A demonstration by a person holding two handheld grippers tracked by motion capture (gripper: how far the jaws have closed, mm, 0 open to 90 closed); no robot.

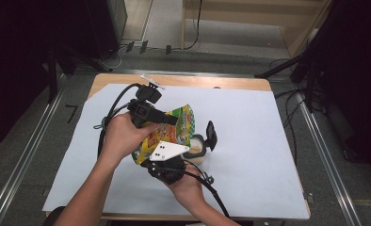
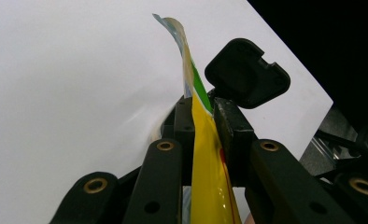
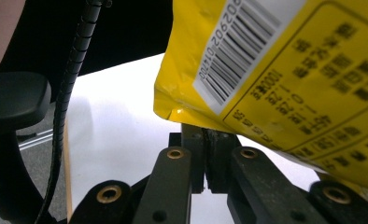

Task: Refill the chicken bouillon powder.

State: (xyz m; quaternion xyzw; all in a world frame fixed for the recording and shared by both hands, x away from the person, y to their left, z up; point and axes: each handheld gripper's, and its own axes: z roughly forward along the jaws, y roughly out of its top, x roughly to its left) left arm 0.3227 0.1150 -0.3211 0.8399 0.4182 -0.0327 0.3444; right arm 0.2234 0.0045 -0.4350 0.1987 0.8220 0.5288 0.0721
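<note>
A wooden table (image 1: 230, 84) is pretty much covered by a white sheet (image 1: 249, 141), and a small open cup (image 1: 195, 149) is set on that.

high: overhead, far | gripper views: close | shared: yellow packet (image 1: 167, 134)

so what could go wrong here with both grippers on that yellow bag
1. The left hand-held gripper pinches only the thin edge of the bag; a pull might tear it or let it slip.
2. The bag hangs tilted just beside the cup, so it may knock the cup or spill past its rim.
</note>
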